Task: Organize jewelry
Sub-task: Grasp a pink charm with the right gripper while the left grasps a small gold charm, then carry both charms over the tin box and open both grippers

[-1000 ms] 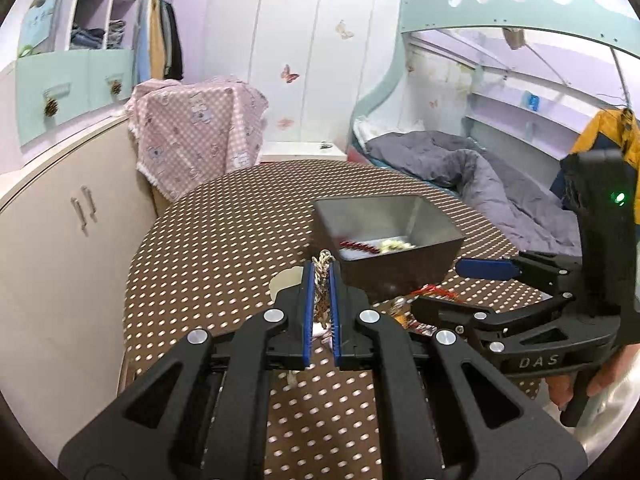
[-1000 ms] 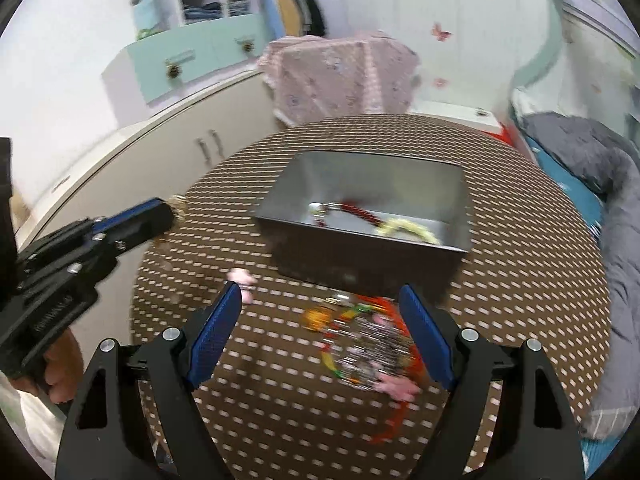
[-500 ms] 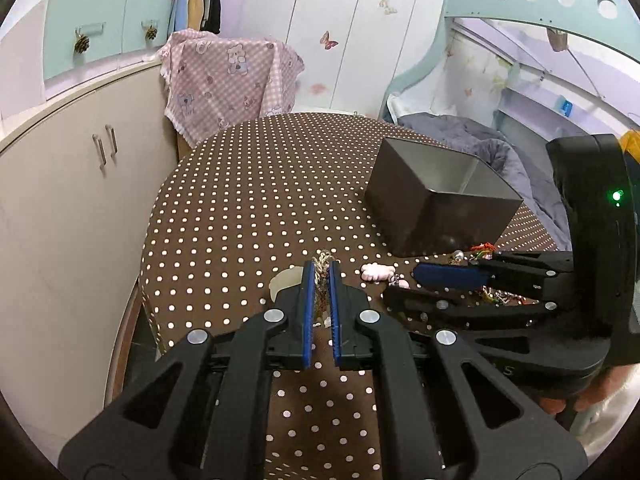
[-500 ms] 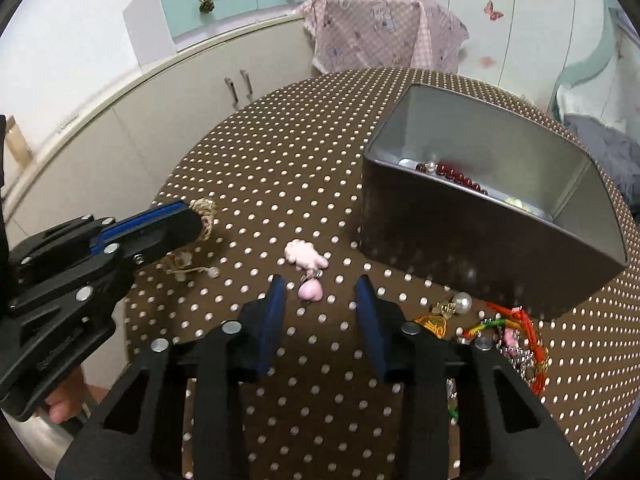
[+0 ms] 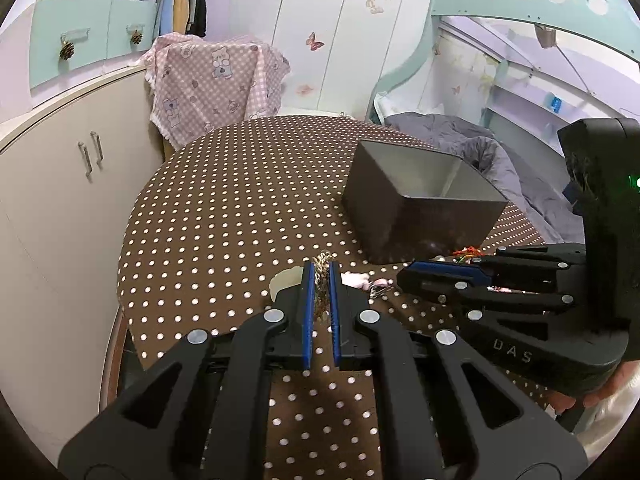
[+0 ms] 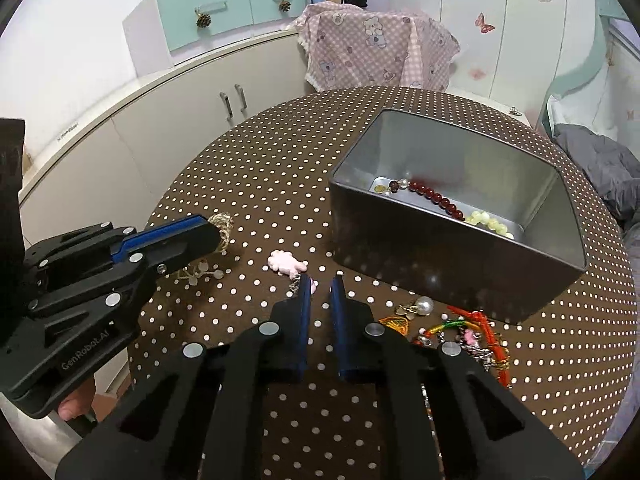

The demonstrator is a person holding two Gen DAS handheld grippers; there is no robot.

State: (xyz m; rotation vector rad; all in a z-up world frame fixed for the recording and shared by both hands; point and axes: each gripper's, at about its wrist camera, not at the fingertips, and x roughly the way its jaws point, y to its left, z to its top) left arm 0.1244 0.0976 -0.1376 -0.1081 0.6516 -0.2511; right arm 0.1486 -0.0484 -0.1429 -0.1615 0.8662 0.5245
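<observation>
A round table with a brown cloth full of white dots [image 6: 280,168] holds a dark metal box [image 6: 452,252]. Red beads [image 6: 436,196] and pale yellow beads [image 6: 488,220] lie inside it. A pile of bright strings and chains [image 6: 476,332] sits just beside the box. The left gripper [image 5: 321,276] pinches a braided rope bracelet [image 5: 322,264]. The right gripper [image 6: 320,284] is almost shut around a small pink charm [image 6: 286,262]; whether it touches it, I cannot tell.
</observation>
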